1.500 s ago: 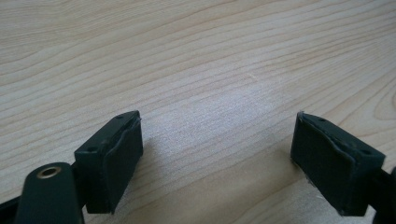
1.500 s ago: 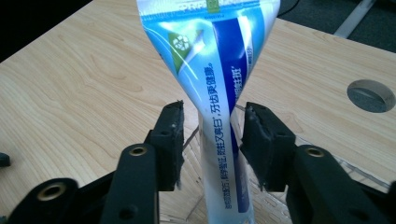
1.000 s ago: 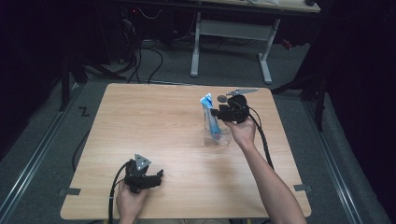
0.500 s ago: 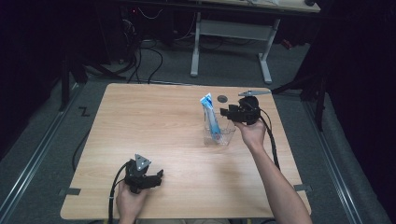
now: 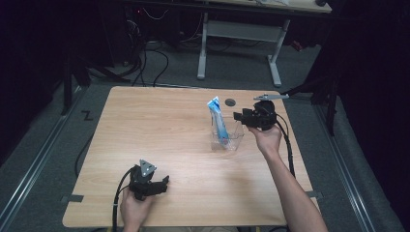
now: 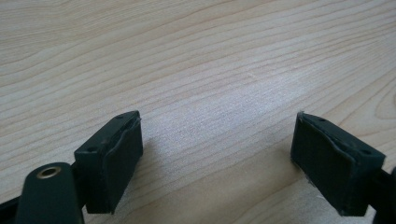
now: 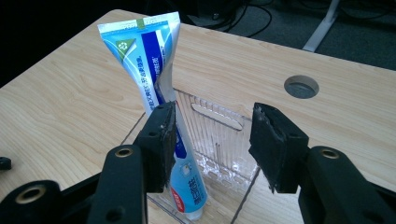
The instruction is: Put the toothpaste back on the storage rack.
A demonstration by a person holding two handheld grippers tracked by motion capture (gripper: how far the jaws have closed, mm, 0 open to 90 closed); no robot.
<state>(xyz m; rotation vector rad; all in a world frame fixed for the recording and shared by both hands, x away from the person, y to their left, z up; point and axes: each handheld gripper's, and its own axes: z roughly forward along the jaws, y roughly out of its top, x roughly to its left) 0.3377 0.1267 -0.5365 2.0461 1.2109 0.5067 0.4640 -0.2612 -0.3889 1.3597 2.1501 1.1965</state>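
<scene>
Clear bin (image 5: 227, 141) holding toothpaste tube (image 5: 218, 121), both grippers' jaws apart, empty, cable hole (image 5: 230, 102) behind.

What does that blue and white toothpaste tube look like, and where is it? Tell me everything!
The tube is soft-looking plastic, white with blue bands, small print and a little green triangle near its flat, crimped top end. It stands cap-down and leans inside a clear plastic box on the wooden table, with its top half sticking out above the rim. Near its bottom is a red patch. The right tongs are open just in front of it; I cannot tell if one pad touches it.
</scene>
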